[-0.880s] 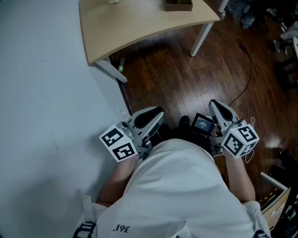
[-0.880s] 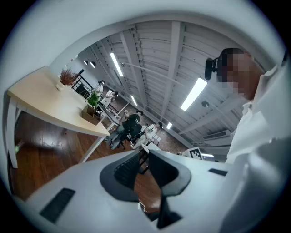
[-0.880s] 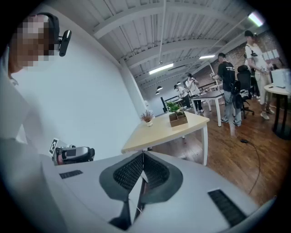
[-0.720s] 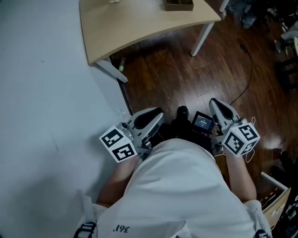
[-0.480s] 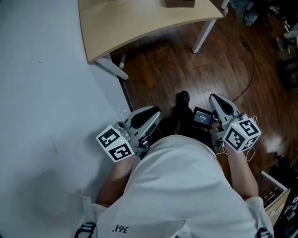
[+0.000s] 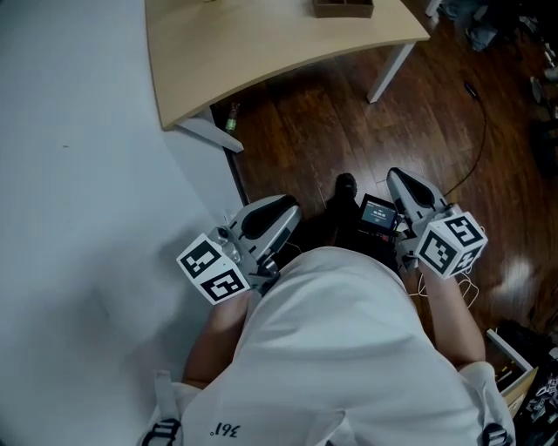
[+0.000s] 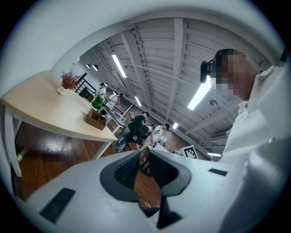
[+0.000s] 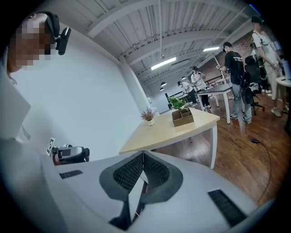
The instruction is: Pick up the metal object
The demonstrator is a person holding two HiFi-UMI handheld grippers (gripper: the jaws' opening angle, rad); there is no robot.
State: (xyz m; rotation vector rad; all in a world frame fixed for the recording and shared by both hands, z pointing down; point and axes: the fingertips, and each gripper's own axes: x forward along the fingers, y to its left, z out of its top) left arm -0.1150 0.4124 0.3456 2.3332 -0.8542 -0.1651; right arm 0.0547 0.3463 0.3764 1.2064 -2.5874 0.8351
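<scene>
No metal object shows in any view. Both grippers are held close to the person's waist above a dark wood floor. My left gripper [image 6: 290, 209] points ahead and to the right. In the left gripper view my left gripper [image 7: 144, 154] has its tips together with nothing between them. My right gripper [image 6: 397, 179] points ahead, and in the right gripper view my right gripper [image 8: 143, 154] is also shut and empty. A pale wooden table [image 6: 261, 43] stands ahead, beyond both grippers.
A wooden box [image 6: 343, 9] with a plant sits on the table's far side, and a small vase [image 8: 148, 116] stands near it. A white wall [image 6: 87, 174] runs along the left. A black shoe [image 6: 346, 185], a small screen [image 6: 377, 213] and a floor cable [image 6: 475, 139] lie ahead. People [image 8: 234, 77] stand far off.
The black shoe has stepped forward between the grippers and the whole view has shifted slightly toward the table. Both grippers keep their pose at the waist.
</scene>
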